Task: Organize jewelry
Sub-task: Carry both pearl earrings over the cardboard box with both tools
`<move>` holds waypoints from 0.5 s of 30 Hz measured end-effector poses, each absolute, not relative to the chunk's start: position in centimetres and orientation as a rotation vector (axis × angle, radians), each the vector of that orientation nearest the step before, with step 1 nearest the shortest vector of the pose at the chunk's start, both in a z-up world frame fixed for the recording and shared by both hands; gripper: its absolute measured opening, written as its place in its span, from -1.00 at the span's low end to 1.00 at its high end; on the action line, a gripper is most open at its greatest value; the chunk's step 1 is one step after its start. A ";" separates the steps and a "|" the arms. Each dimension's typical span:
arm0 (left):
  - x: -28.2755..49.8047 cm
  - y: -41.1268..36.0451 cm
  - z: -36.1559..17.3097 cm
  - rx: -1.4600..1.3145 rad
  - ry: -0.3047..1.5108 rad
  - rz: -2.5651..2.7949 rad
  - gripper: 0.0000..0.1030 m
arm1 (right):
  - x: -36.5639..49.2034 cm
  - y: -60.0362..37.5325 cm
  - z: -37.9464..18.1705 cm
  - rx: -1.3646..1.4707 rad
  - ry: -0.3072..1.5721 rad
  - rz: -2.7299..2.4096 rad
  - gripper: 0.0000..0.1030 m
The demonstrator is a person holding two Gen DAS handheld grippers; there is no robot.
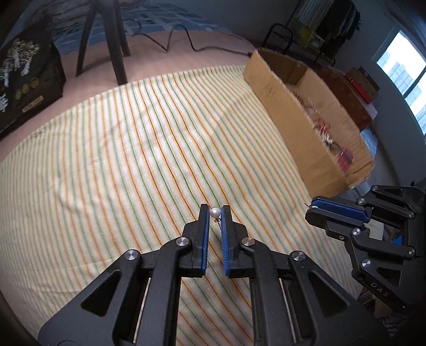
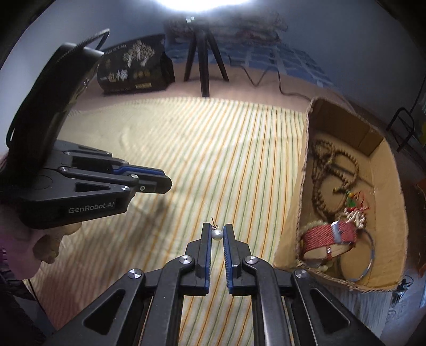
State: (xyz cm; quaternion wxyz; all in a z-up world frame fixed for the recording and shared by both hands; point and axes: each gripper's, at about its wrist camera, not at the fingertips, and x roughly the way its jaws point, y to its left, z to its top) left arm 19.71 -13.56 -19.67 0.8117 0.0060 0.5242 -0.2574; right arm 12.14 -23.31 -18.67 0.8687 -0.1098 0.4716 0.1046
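Note:
My left gripper [image 1: 215,213] is shut on a white pearl earring [image 1: 214,212], held between its blue pads above the striped cloth [image 1: 133,149]. My right gripper [image 2: 217,234] is shut on a second pearl earring [image 2: 217,234], its post sticking up to the left. Each gripper shows in the other's view: the right one at the right edge [image 1: 315,207], the left one at the left [image 2: 162,181]. The cardboard box [image 2: 302,186] on the right holds brown bead strands [image 2: 323,170], a red woven bracelet [image 2: 330,235] and a thin bangle [image 2: 368,263].
A black printed bag [image 2: 133,69] and a black tripod [image 2: 203,61] stand beyond the cloth, with a cable [image 2: 279,82] trailing right. The box's long wall [image 1: 287,117] borders the cloth's right side. A window [image 1: 404,79] and clothes rack [image 1: 327,21] lie far right.

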 end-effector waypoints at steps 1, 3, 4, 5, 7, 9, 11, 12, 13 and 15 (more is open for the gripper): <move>19.7 -13.5 -19.3 0.010 1.112 -0.548 -0.87 | 12.0 -23.3 -18.2 -0.228 0.975 0.219 -0.88; 19.5 -13.3 -18.6 0.003 1.094 -0.544 -0.87 | 11.9 -23.5 -17.4 -0.224 0.955 0.216 -0.88; 19.4 -13.2 -18.2 -0.003 1.086 -0.544 -0.87 | 11.9 -23.5 -17.1 -0.224 0.948 0.215 -0.88; 19.3 -13.2 -17.8 -0.007 1.077 -0.541 -0.87 | 11.8 -23.6 -16.7 -0.224 0.938 0.211 -0.88; 19.1 -13.3 -17.2 -0.014 1.063 -0.540 -0.87 | 11.7 -23.9 -15.9 -0.223 0.916 0.200 -0.88; 19.0 -13.6 -16.5 -0.017 1.047 -0.543 -0.87 | 11.7 -24.6 -15.0 -0.208 0.896 0.184 -0.88; 18.8 -13.9 -15.9 -0.024 1.036 -0.547 -0.87 | 11.7 -25.2 -14.4 -0.197 0.881 0.172 -0.88; 18.8 -14.0 -15.6 -0.031 1.032 -0.552 -0.87 | 11.8 -25.6 -14.0 -0.192 0.869 0.163 -0.88; 18.8 -14.2 -15.2 -0.039 1.026 -0.558 -0.87 | 11.9 -26.0 -13.6 -0.189 0.859 0.152 -0.88; 18.6 -14.9 -14.5 -0.041 1.014 -0.564 -0.87 | 12.1 -27.2 -12.5 -0.167 0.836 0.124 -0.88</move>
